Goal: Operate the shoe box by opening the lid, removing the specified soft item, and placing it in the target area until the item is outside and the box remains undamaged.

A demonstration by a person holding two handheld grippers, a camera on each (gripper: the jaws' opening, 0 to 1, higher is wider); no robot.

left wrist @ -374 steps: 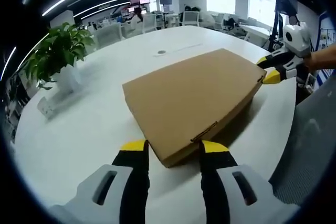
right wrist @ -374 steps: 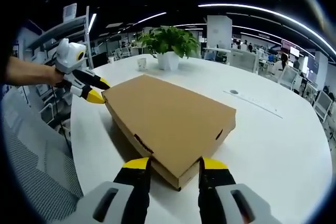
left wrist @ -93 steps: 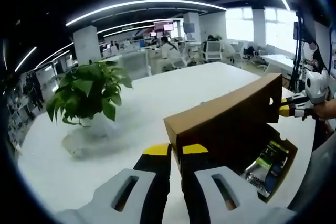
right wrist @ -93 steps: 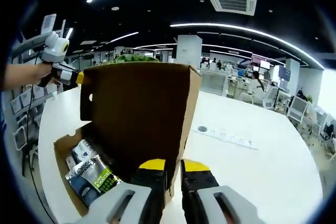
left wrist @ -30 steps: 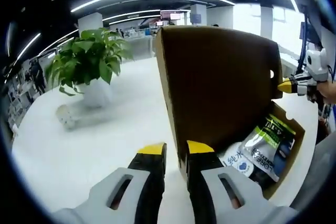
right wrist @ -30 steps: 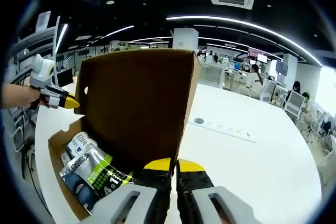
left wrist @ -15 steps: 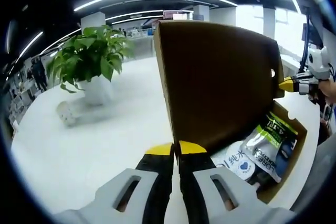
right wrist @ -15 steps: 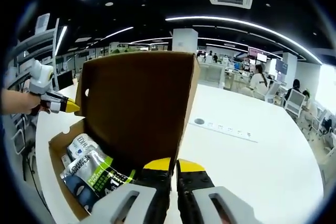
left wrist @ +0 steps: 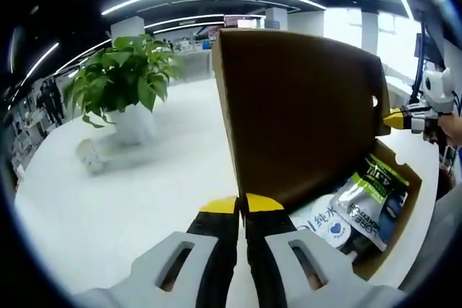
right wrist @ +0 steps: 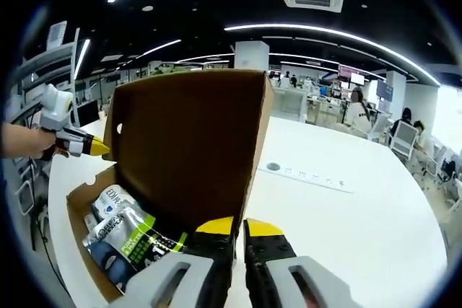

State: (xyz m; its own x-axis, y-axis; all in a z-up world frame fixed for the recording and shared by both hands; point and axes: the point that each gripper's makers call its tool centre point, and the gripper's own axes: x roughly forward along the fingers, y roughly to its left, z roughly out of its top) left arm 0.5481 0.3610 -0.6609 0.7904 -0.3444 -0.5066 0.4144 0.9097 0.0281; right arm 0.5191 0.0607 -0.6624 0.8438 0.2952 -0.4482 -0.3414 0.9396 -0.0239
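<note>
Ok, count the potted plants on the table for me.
1. The potted plant stands on the white table beside the open shoe box, on its lid's outer side. Others may be hidden behind the raised lid.

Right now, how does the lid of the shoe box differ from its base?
The lid stands raised, near upright; the base lies flat on the white table. The lid's brown inner face is bare; the base holds soft packets. The lid has a small round hole near one edge; I see none in the base. Both are brown cardboard.
</note>
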